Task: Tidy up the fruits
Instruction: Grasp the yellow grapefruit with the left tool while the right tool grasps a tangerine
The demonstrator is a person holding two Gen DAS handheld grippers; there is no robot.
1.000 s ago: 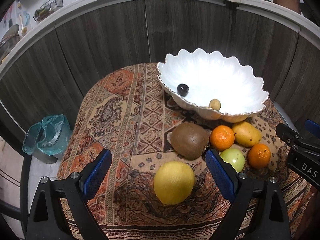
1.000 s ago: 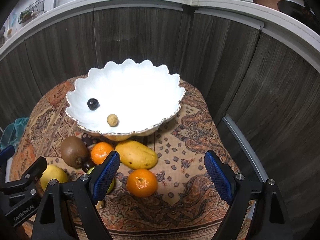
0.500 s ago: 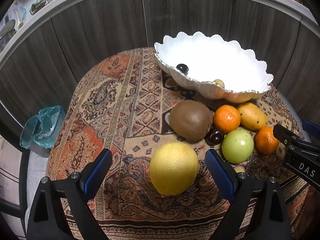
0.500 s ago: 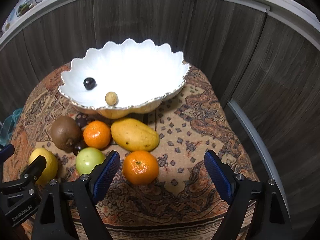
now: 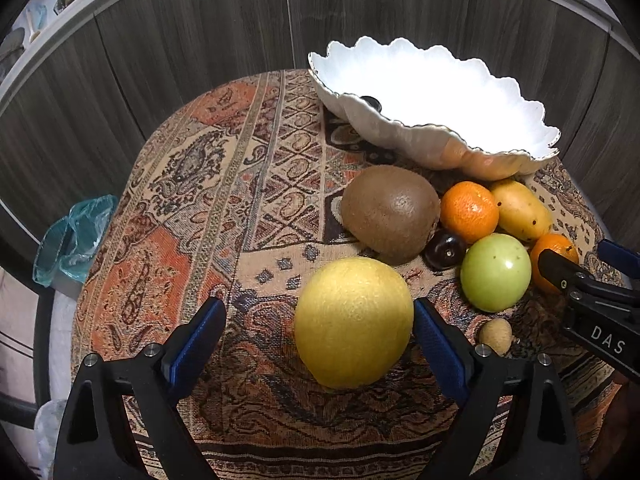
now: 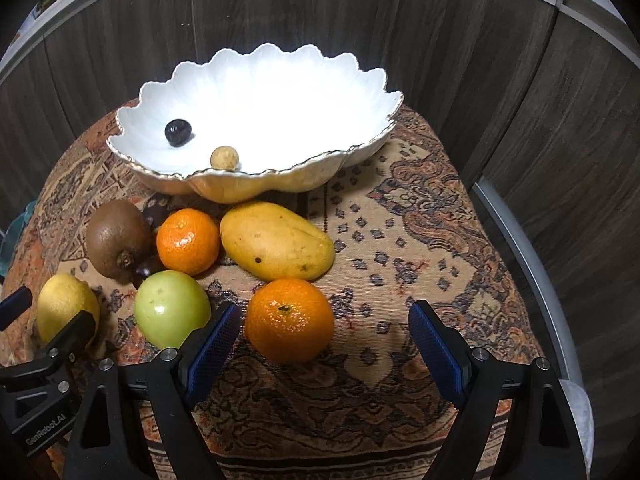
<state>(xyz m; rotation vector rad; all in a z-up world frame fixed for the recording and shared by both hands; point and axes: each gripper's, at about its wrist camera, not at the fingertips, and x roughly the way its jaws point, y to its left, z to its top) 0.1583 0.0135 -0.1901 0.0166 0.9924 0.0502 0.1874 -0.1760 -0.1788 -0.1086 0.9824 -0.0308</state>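
A white scalloped bowl (image 6: 352, 120) holds a dark plum (image 6: 178, 132) and a small tan fruit (image 6: 225, 157). On the patterned cloth lie a yellow lemon (image 5: 354, 334), a brown kiwi (image 5: 390, 212), a green apple (image 5: 496, 272), two oranges (image 6: 290, 320) (image 6: 188, 240), a yellow mango (image 6: 276, 240), a dark plum (image 5: 445, 250) and a small tan fruit (image 5: 495, 335). My left gripper (image 5: 316, 340) is open with the lemon between its fingers, nearest the right one. My right gripper (image 6: 324, 344) is open around the near orange, which sits by its left finger.
The cloth covers a small round table (image 5: 180, 184) ringed by dark wood cabinet fronts (image 5: 200, 40). A teal-lined bin (image 5: 72, 240) stands on the floor to the left. The bowl also shows in the left wrist view (image 5: 400, 128).
Both grippers moved forward and down toward the fruit. The lemon now lies between the left fingers and the near orange between the right fingers. Both remain open.
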